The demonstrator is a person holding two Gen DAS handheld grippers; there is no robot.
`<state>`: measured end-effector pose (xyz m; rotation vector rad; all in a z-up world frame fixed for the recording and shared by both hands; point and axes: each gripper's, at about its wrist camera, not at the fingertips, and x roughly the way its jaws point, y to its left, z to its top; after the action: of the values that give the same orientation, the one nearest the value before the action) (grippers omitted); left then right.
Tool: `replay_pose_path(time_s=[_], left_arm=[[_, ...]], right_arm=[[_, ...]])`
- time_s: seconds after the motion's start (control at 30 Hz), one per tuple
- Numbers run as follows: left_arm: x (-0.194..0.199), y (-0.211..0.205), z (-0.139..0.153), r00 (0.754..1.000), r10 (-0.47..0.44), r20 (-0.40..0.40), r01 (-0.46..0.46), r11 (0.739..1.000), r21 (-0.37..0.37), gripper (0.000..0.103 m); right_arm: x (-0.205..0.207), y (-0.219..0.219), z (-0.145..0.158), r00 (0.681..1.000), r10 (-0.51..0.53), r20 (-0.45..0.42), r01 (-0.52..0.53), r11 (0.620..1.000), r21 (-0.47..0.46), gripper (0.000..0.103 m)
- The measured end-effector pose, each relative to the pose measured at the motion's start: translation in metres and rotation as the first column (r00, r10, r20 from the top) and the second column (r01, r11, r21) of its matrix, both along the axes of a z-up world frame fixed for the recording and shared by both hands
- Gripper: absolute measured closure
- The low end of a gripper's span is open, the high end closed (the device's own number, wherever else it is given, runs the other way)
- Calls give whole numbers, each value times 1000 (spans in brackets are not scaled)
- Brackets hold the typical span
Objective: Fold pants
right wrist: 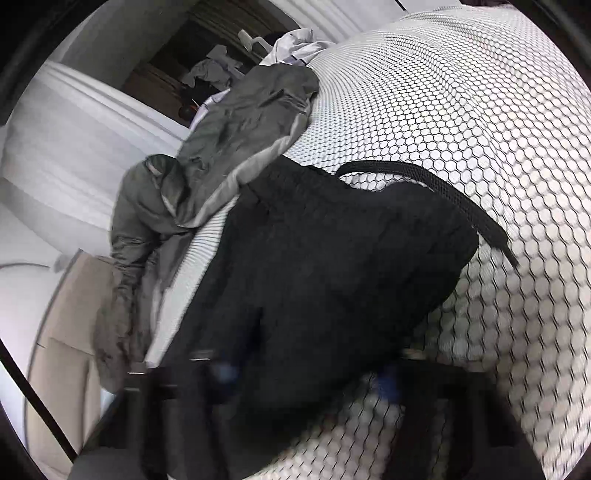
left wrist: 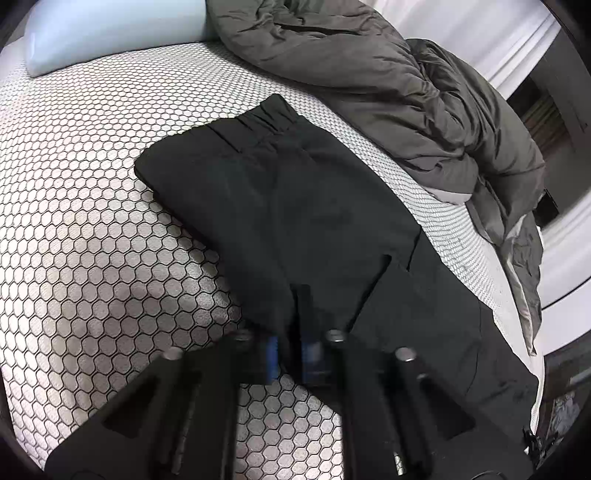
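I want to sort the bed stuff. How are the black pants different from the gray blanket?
The pants are black; the blanket is gray-green. The pants lie flat and folded; the blanket is crumpled in a heap. The left tool pinches the pants; nothing holds the blanket. Both are cloth lying on the honeycomb-patterned bed.

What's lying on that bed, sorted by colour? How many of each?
Black: 1, the pants
Grey: 1, the rumpled comforter
Pale blue: 1, the pillow
Total: 3 things on the honeycomb-patterned bed sheet.
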<state>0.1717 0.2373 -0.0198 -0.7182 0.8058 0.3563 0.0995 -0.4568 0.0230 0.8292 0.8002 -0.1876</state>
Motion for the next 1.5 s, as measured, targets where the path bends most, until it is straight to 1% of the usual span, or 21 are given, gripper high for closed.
replay_pose_path(time_s=[0.1, 0.2, 0.37, 0.47, 0.53, 0.57, 0.63, 0.7, 0.77, 0.8, 0.87, 0.93, 1.07, 1.1, 1.13, 1.17, 1.23, 1.27, 1.37, 1.4, 1.5], left_arm=[[-14, 4, 11, 1000, -21, 21, 20, 999, 46, 101], [-40, 0, 23, 999, -52, 11, 50, 992, 113, 101], [-94, -7, 27, 998, -64, 2, 63, 987, 146, 100], [-128, -15, 32, 998, -70, -1, 69, 981, 183, 97], [-140, -24, 45, 998, -63, -1, 62, 973, 224, 82], [-147, -30, 51, 998, -64, 0, 62, 965, 253, 72], [-157, -47, 69, 996, -87, 35, 73, 949, 308, 31], [-161, -70, 85, 987, -149, 67, 118, 934, 338, 20], [-155, -97, 96, 966, -248, 75, 207, 914, 348, 15], [-150, -109, 99, 957, -281, 76, 238, 905, 353, 7], [-140, -140, 105, 927, -364, 94, 308, 879, 365, 1], [-124, -170, 106, 902, -423, 86, 364, 853, 375, 1], [-100, -235, 98, 842, -536, 59, 474, 788, 394, 1], [-94, -253, 93, 816, -577, 41, 517, 758, 397, 1], [-90, -270, 87, 791, -612, 23, 552, 729, 404, 1], [-88, -284, 83, 779, -627, 11, 568, 713, 410, 1], [-89, -308, 75, 755, -655, 1, 595, 686, 419, 1], [-92, -320, 70, 742, -671, -7, 610, 670, 424, 1], [-99, -347, 57, 722, -691, -49, 630, 626, 460, 1], [-100, -354, 53, 718, -693, -61, 636, 618, 461, 1], [-96, -368, 41, 725, -679, -111, 641, 608, 468, 1]], right_arm=[[-3, 4, 4, 1000, 13, 19, -13, 1000, -15, 83], [-28, 11, 19, 999, 20, 38, -19, 999, -36, 86], [-82, 23, 31, 1000, 4, 19, -3, 997, -71, 85], [-110, 27, 28, 1000, 6, -24, -8, 996, -94, 73], [-124, 24, 29, 999, -13, -37, 10, 995, -101, 54], [-133, 21, 31, 1000, -25, -19, 23, 996, -90, 50], [-148, 13, 39, 997, -65, 44, 68, 996, -64, 41], [-155, 3, 41, 993, -94, 76, 97, 995, -36, 39], [-154, -7, 35, 990, -120, 74, 120, 993, 11, 39], [-153, -11, 31, 989, -133, 68, 130, 991, 43, 39], [-148, -19, 21, 988, -145, 57, 139, 985, 97, 55], [-146, -20, 21, 989, -143, 34, 141, 988, 57, 77], [-160, 1, 42, 996, -84, 35, 87, 989, -119, 82], [-158, 4, 41, 997, -77, 1, 77, 986, -151, 78], [-154, 4, 37, 996, -77, -49, 67, 982, -176, 67], [-152, 3, 32, 990, -94, -101, 73, 979, -192, 62], [-156, 3, 38, 989, -123, -83, 103, 972, -212, 53], [-159, 7, 50, 989, -137, -52, 118, 954, -277, 53], [-169, 29, 88, 993, -99, 64, 117, 877, -467, 47], [-170, 38, 97, 994, -70, 85, 103, 857, -504, 37], [-162, 72, 106, 990, 79, 117, -5, 848, -529, 21]])
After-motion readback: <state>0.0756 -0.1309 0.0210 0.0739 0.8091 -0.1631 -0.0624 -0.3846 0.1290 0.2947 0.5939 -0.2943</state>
